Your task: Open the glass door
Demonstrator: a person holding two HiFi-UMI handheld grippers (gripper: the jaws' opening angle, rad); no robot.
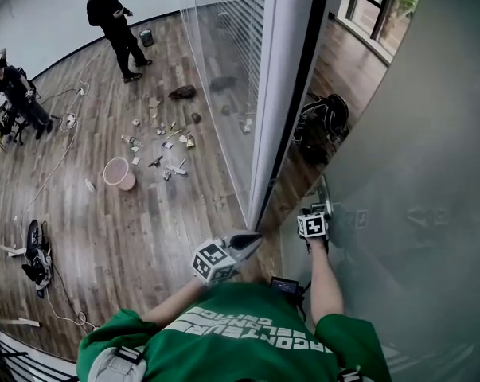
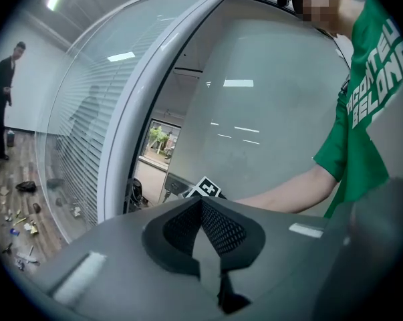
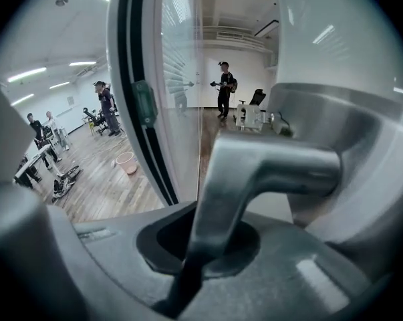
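Observation:
The frosted glass door (image 1: 415,134) stands ajar beside the white door frame (image 1: 283,94), with a gap between them. My right gripper (image 1: 321,207) is shut on the door's metal lever handle (image 3: 254,172), which runs down between its jaws (image 3: 201,246). My left gripper (image 1: 254,239) hangs free in front of the gap, its black pads (image 2: 181,229) together with nothing between them; it touches nothing. In the left gripper view the door (image 2: 268,112) fills the middle and the right gripper's marker cube (image 2: 208,188) shows just beyond the jaws.
A fixed glass wall with blinds (image 1: 224,70) runs left of the frame. A black bag (image 1: 323,122) lies on the floor beyond the doorway. A pink bucket (image 1: 118,172), scattered litter and cables lie on the wooden floor, where two people (image 1: 112,18) stand.

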